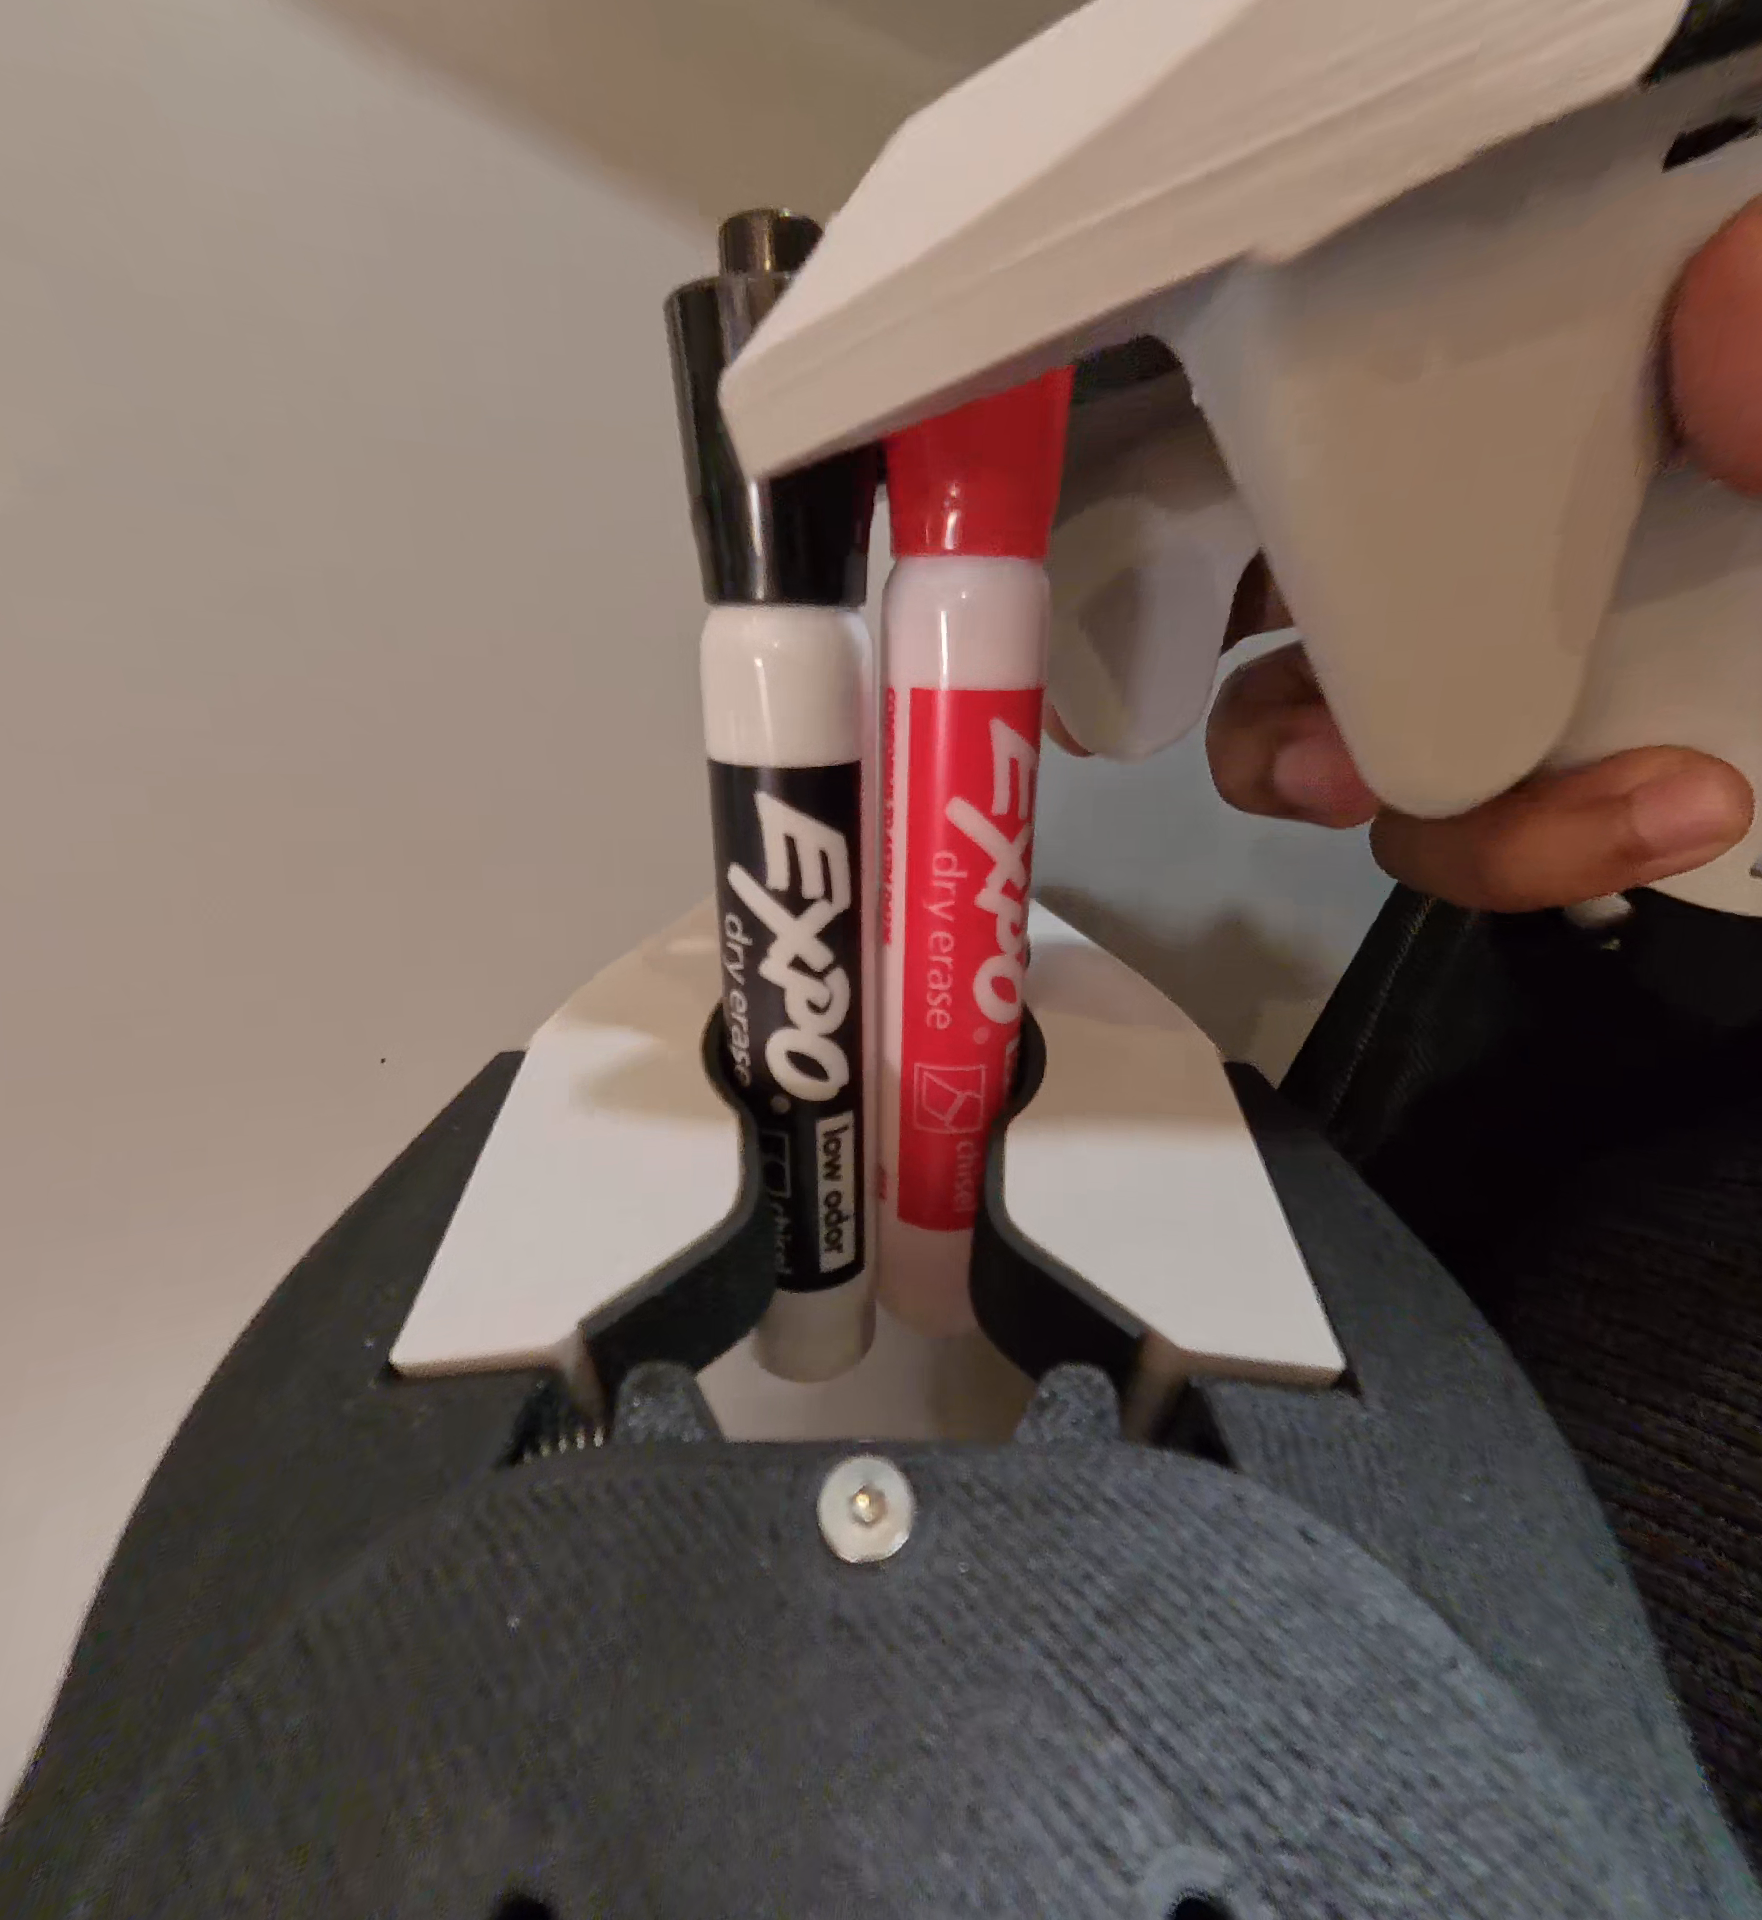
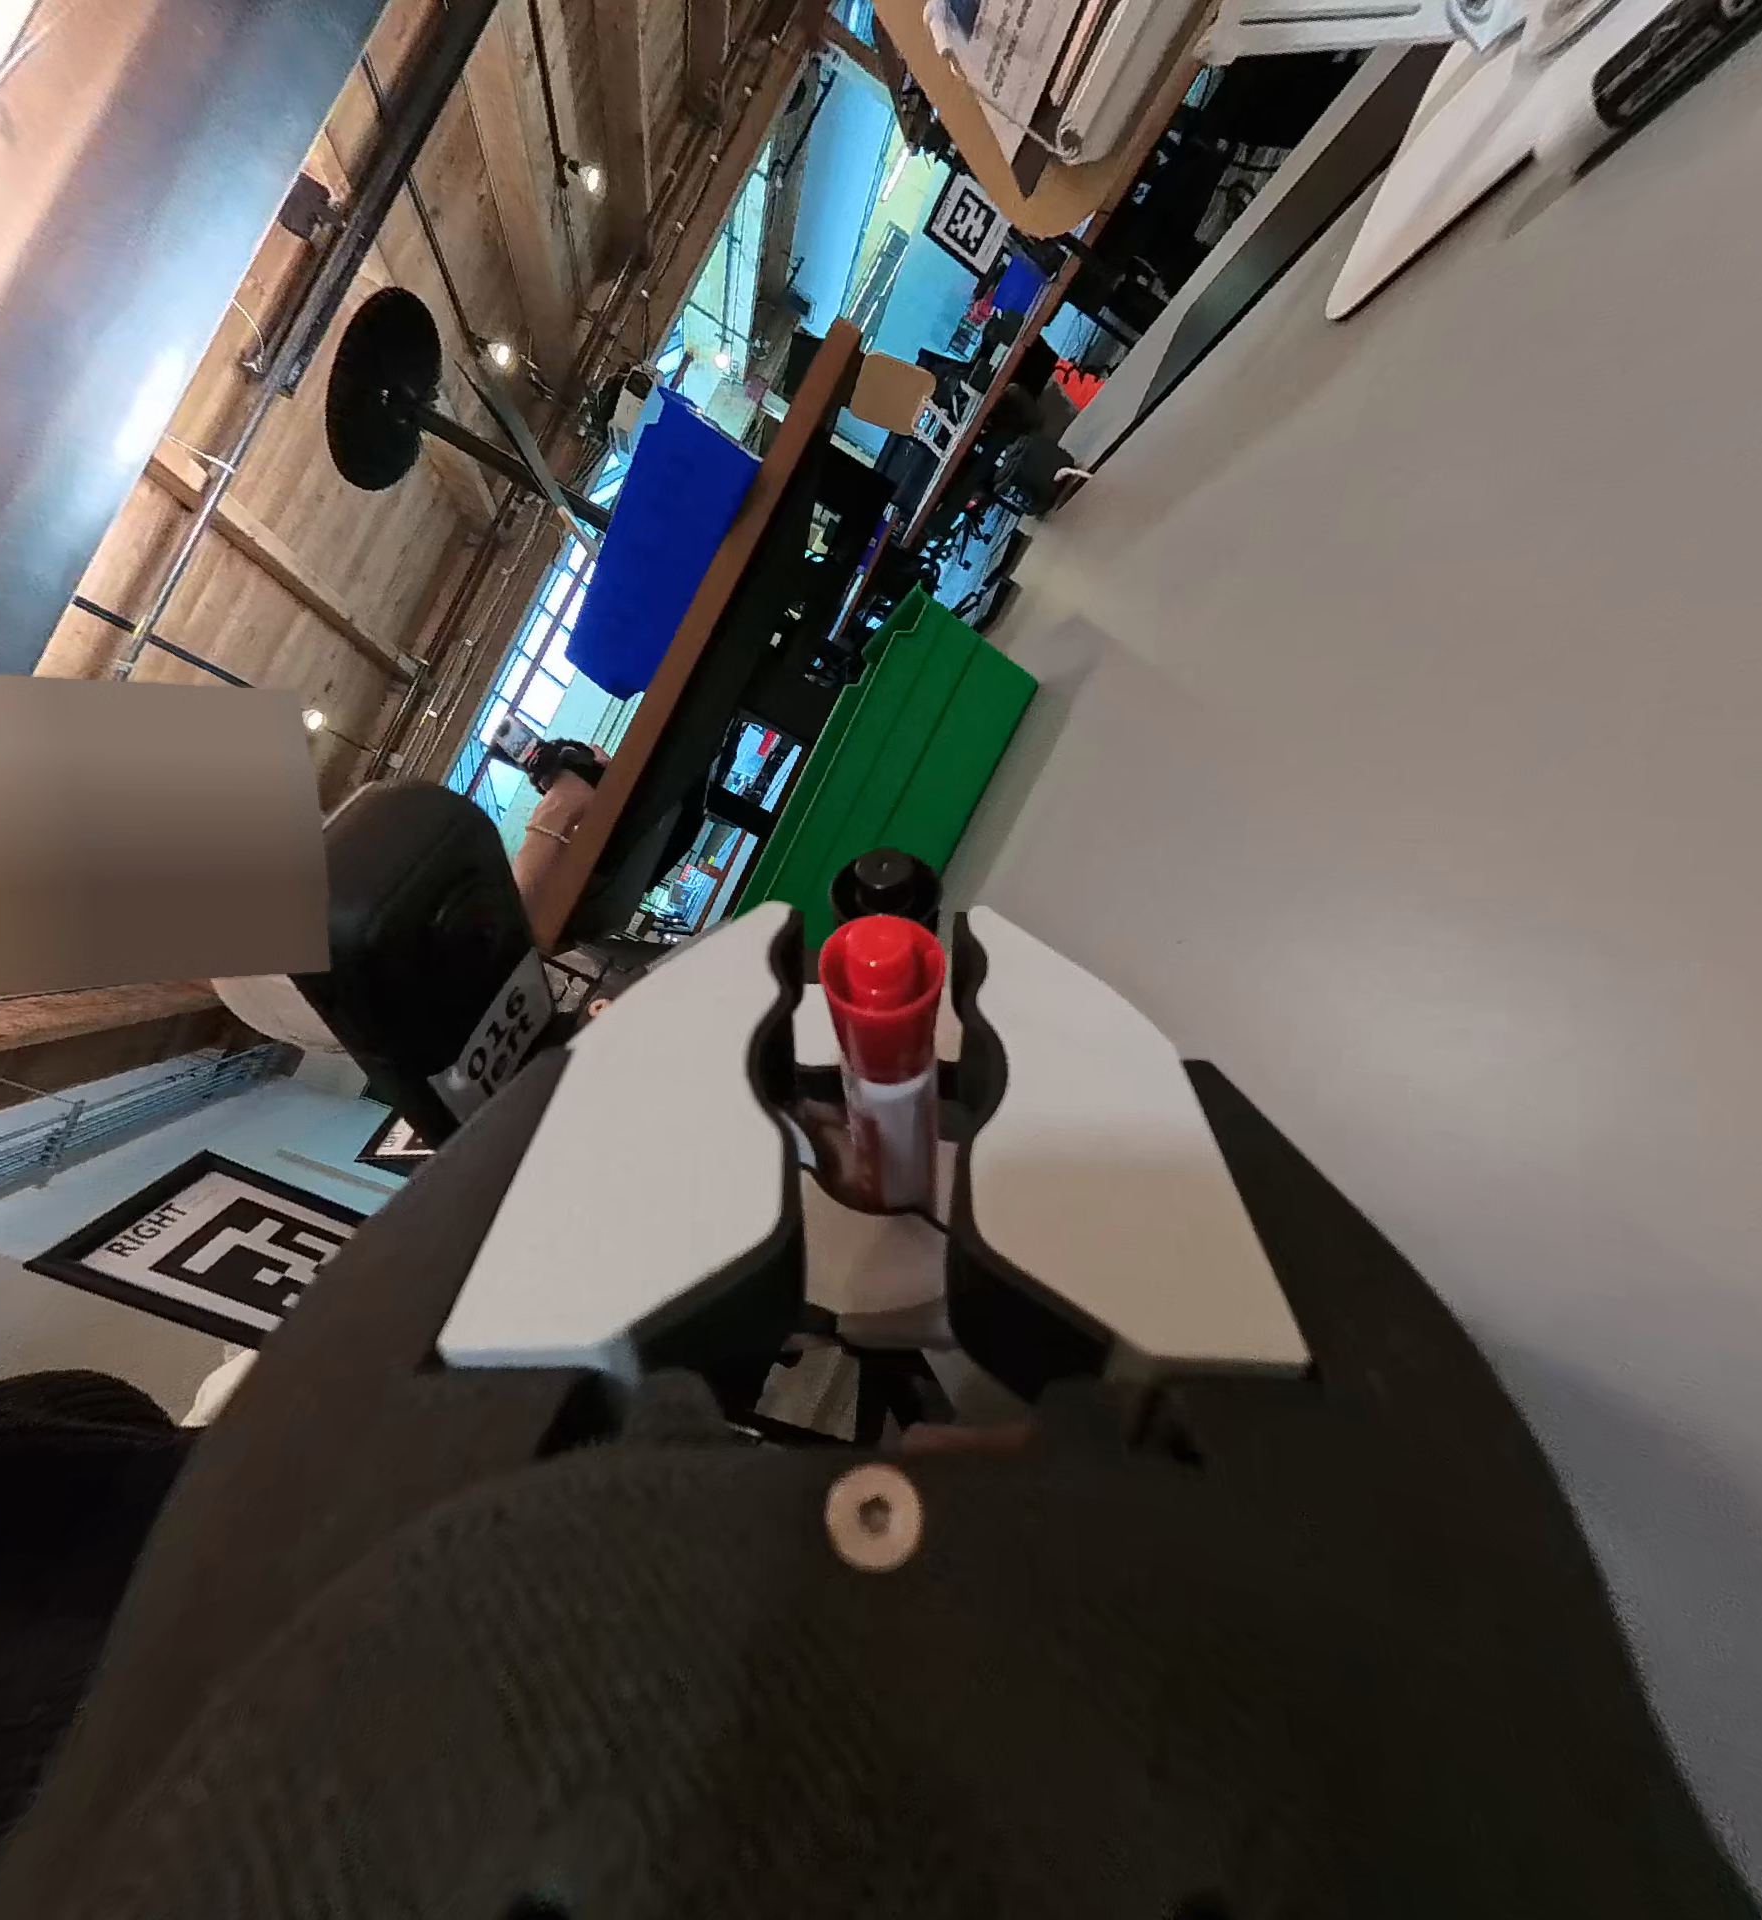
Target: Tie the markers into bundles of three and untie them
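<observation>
Markers: three are seen in the left wrist view, a black marker [image 1: 789,935] and a red marker [image 1: 960,935] side by side and touching, and a second dark cap [image 1: 763,234] showing behind them.
Left gripper [image 1: 872,1122]: its fingers [image 1: 586,1174] are closed around the lower barrels of the markers, which are gripped between the notched inner edges and point away from the camera.
Right gripper [image 2: 872,997]: its fingers [image 2: 648,1122] are narrowly parted; the red marker's [image 2: 882,997] cap end is framed between the tips, but contact cannot be told.
Right gripper, left view: its white body [image 1: 1116,260] is laid over the marker caps, held by a hand [image 1: 1479,810].
Beyond the fingers: a black cap [image 2: 882,883] is seen past the red one, with a green tray [image 2: 898,758] farther off on the pale surface [image 2: 1428,831].
</observation>
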